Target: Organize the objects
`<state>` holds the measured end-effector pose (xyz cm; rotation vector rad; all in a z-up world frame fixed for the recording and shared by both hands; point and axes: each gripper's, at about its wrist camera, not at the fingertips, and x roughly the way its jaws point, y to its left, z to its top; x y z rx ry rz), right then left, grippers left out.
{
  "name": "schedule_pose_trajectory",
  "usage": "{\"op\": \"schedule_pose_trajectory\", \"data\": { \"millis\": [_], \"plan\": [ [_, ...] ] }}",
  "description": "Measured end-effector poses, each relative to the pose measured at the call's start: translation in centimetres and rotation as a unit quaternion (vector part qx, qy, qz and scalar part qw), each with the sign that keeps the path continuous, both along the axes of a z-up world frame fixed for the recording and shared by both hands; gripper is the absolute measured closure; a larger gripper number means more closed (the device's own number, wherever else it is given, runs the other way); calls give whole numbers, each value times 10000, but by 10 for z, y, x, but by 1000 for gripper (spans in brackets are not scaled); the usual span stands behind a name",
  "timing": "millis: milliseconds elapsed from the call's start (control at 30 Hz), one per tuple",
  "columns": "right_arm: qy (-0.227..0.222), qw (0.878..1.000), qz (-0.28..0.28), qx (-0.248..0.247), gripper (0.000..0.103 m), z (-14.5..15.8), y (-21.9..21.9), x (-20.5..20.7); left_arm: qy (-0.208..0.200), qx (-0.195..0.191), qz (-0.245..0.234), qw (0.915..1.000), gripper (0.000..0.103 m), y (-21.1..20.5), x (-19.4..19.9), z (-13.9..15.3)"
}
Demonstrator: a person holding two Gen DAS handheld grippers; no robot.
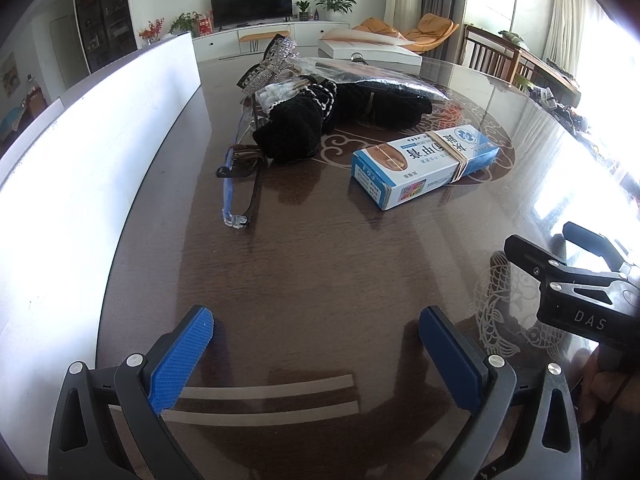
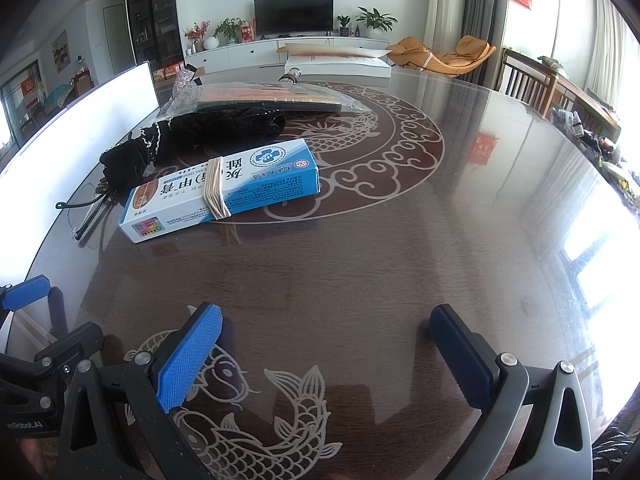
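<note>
1. On the dark round table (image 2: 400, 264), a white bin wall (image 1: 100, 160) runs along the left edge.
2. Left of the blue-and-white box (image 2: 224, 188), touching it, lies black fabric (image 2: 208, 128).
3. The box, rubber-banded, lies ahead of both grippers, well apart.
4. Beside the box's near-left end lie what look like eyeglasses (image 1: 240, 184).
5. Left gripper (image 1: 316, 356) and right gripper (image 2: 326, 356) are spread wide, holding nothing.

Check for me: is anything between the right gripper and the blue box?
Nothing visible. The right gripper is open over bare table, and the blue box lies ahead to its left with only tabletop between. The black cloth and glasses sit behind and left of the box.
</note>
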<state>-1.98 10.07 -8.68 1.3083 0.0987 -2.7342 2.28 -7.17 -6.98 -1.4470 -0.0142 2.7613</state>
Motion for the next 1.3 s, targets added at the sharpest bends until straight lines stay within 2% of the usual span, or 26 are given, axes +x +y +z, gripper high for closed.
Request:
{"op": "schedule_pose_trajectory", "data": {
  "millis": [100, 300, 467, 500, 533, 567, 600, 633, 867, 900, 933, 1000, 1100, 1167, 1233, 1300],
  "plan": [
    [3, 10000, 2, 2, 0, 0, 0, 0, 95, 111, 212, 9997, 0, -18, -1, 7],
    [5, 10000, 2, 3, 0, 0, 0, 0, 407, -156, 322, 9985, 0, -29, -36, 25],
    [8, 10000, 1, 4, 0, 0, 0, 0, 213, -306, 431, 9984, 0, -35, -86, 13],
    [7, 10000, 0, 4, 0, -1, 0, 0, 227, -313, 429, 9983, 12, -37, -92, 11],
    [10, 10000, 1, -1, 0, 0, 0, 0, 189, -314, 388, 9986, 37, -37, -98, 8],
    [14, 10000, 5, -2, 0, 0, 1, 0, 63, -327, 352, 9988, 53, -39, -104, 4],
    [15, 10000, 6, -3, 0, 1, 1, 0, 115, -127, 291, 9994, 74, -41, -105, 5],
    [14, 10000, 5, -3, 0, 1, 1, 0, 55, -152, 343, 9993, 80, -41, -103, 5],
    [15, 10000, 2, 0, 0, 1, 1, 0, -16, -77, 444, 9990, 77, -26, -37, 4],
    [13, 10000, 1, 1, 0, 2, 1, 0, 28, -142, 379, 9992, 68, -22, -31, 3],
    [17, 10000, 1, 0, 0, 1, 1, 0, 51, -195, 288, 9994, 45, -19, -29, 2],
    [17, 10000, 1, -1, 0, 1, 1, 0, 52, -299, 231, 9993, 19, -16, -34, -1],
    [21, 10000, 3, 0, 0, 1, 1, 0, -20, -123, 300, 9995, 17, -21, -47, -4],
    [24, 10000, 8, -7, 0, 2, 1, 0, -44, -149, 391, 9991, 14, -23, -55, -5],
    [29, 10000, 10, -7, 0, 3, 2, -1, -63, -162, 454, 9988, 4, -25, -59, -7],
    [31, 10000, 9, -8, 0, 3, 2, -1, -88, -120, 558, 9983, 0, -29, -61, -9]
  ]
}}
